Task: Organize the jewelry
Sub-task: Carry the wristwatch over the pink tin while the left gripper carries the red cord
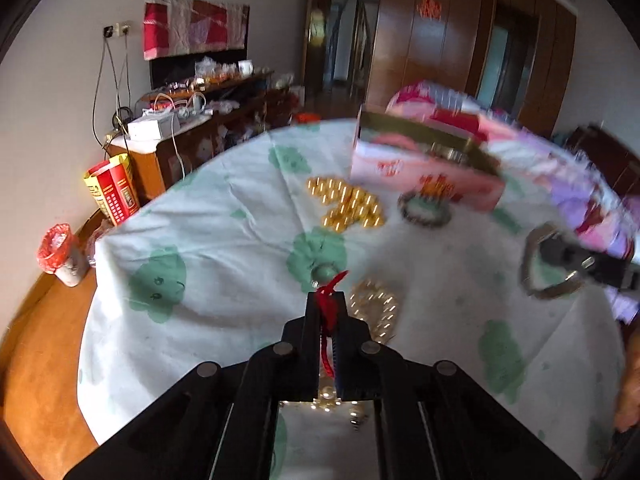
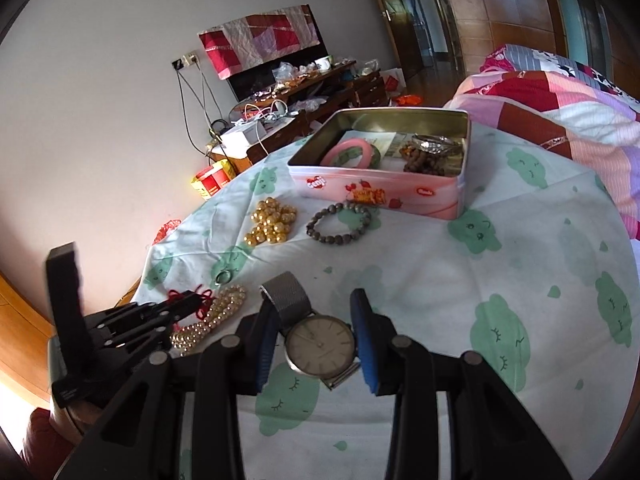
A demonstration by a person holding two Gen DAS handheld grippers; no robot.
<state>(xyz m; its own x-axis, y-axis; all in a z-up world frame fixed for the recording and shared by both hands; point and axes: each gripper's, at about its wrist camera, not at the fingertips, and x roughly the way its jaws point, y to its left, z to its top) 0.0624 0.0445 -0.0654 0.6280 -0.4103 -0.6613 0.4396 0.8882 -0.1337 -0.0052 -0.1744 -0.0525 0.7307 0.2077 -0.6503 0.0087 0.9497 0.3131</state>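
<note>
My left gripper [image 1: 325,296] is shut on a red knotted cord [image 1: 329,312] that runs to a small green ring [image 1: 323,272] on the cloth. A pearl necklace [image 1: 374,308] lies just right of it. In the right wrist view that same left gripper [image 2: 188,304] pinches the red cord [image 2: 202,300] beside the pearls [image 2: 216,316]. My right gripper [image 2: 316,320] has its blue pads closed on a round silver watch [image 2: 320,346] with a mesh strap. Farther back lie gold beads [image 2: 272,222], a dark bead bracelet [image 2: 340,224] and an open pink tin [image 2: 380,196] holding bangles.
A round table under a white cloth with green prints [image 2: 500,280] carries everything. A quilted bed [image 2: 560,100] stands to the right. A cluttered sideboard [image 2: 280,92] lines the back wall. A red-yellow box [image 1: 112,192] and a cup with a red bag [image 1: 60,256] sit left of the table.
</note>
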